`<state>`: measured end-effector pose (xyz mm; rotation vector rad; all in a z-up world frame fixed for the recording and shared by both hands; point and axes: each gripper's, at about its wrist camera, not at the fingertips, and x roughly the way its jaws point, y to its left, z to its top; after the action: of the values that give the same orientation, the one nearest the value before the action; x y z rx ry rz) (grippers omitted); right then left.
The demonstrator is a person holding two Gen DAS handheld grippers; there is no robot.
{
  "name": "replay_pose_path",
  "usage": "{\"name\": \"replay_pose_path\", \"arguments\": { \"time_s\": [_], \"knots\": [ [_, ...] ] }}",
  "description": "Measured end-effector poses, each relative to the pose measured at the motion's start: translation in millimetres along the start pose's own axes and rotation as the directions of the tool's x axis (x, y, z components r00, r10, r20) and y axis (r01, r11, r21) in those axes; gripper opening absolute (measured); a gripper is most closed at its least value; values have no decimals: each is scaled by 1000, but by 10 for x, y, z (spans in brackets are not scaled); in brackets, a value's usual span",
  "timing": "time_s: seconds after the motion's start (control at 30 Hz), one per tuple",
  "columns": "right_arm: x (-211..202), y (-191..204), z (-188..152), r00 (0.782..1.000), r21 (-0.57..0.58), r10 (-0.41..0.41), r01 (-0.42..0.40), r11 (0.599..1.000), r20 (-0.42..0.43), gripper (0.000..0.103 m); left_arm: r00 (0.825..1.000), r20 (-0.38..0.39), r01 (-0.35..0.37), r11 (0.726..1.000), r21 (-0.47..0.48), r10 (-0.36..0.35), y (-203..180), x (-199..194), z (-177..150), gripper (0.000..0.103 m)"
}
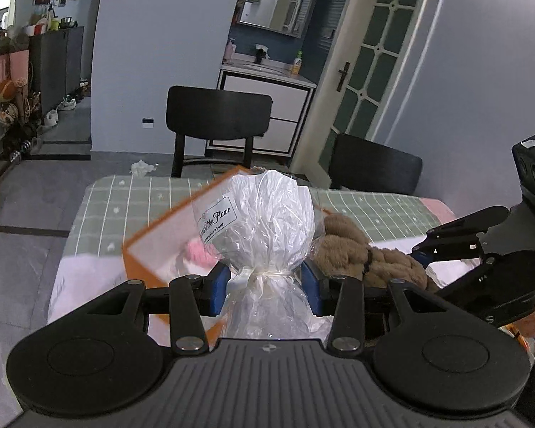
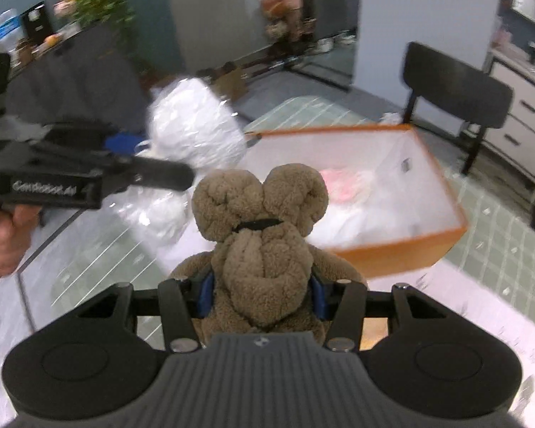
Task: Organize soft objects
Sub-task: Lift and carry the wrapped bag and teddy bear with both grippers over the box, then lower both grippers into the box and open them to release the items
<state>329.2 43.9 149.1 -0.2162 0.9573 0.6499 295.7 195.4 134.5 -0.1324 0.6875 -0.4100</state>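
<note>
The wrapped bundle (image 1: 264,221) sits pinched at its tied neck between the blue pads of the left gripper (image 1: 265,280), just in front of the orange box (image 2: 403,246). The brown plush toy (image 2: 264,249) is clamped in the right gripper (image 2: 264,296), also near the box. Motion blur obscures the pink item (image 2: 342,185) lying inside the box.

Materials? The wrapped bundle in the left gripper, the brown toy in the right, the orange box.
Wrapped bundle: thin clear plastic film, glossy and crinkled, tied with pale ribbon.
Brown toy: plush, matte, nubby pile.
Orange box: probably rigid cardboard; straight walls, white inside.
</note>
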Motion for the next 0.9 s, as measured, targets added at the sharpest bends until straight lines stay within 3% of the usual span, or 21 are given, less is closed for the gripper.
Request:
{"name": "replay_pose_path", "arguments": {
  "time_s": [0.13, 0.27, 0.37, 0.5, 0.57, 0.6, 0.7, 0.8, 0.9],
  "knots": [
    [214, -305, 303, 998, 60, -56, 55, 997, 15, 51, 996, 40, 82, 993, -85, -78, 236, 209, 194, 49],
    [368, -625, 554, 994, 143, -90, 80, 986, 59, 51, 979, 72, 201, 963, -176, -191, 383, 378, 419, 49],
    [499, -850, 693, 991, 191, -117, 103, 976, 63, 51, 947, 128, 318, 923, -217, -296, 441, 449, 580, 49],
    [716, -1075, 731, 990, 250, -133, 116, 961, 51, 51, 872, 235, 476, 853, -213, -429, 514, 493, 814, 49],
    [822, -1165, 730, 988, 263, -148, 133, 956, 37, 51, 861, 258, 493, 845, -209, -438, 556, 538, 869, 49],
    [853, -1192, 740, 987, 268, -156, 142, 953, 31, 51, 873, 243, 474, 854, -215, -423, 572, 588, 868, 49],
    [992, -1264, 726, 983, 266, -186, 176, 948, 11, 52, 933, 146, 355, 904, -240, -328, 689, 815, 747, 49],
    [1134, -1341, 711, 976, 251, -219, 214, 944, -9, 52, 963, 13, 262, 931, -253, -268, 836, 1144, 582, 49],
    [1340, -1361, 676, 971, 217, -238, 237, 947, -18, 52, 981, -130, 118, 978, -169, -141, 877, 1489, 365, 49]
  ]
}}
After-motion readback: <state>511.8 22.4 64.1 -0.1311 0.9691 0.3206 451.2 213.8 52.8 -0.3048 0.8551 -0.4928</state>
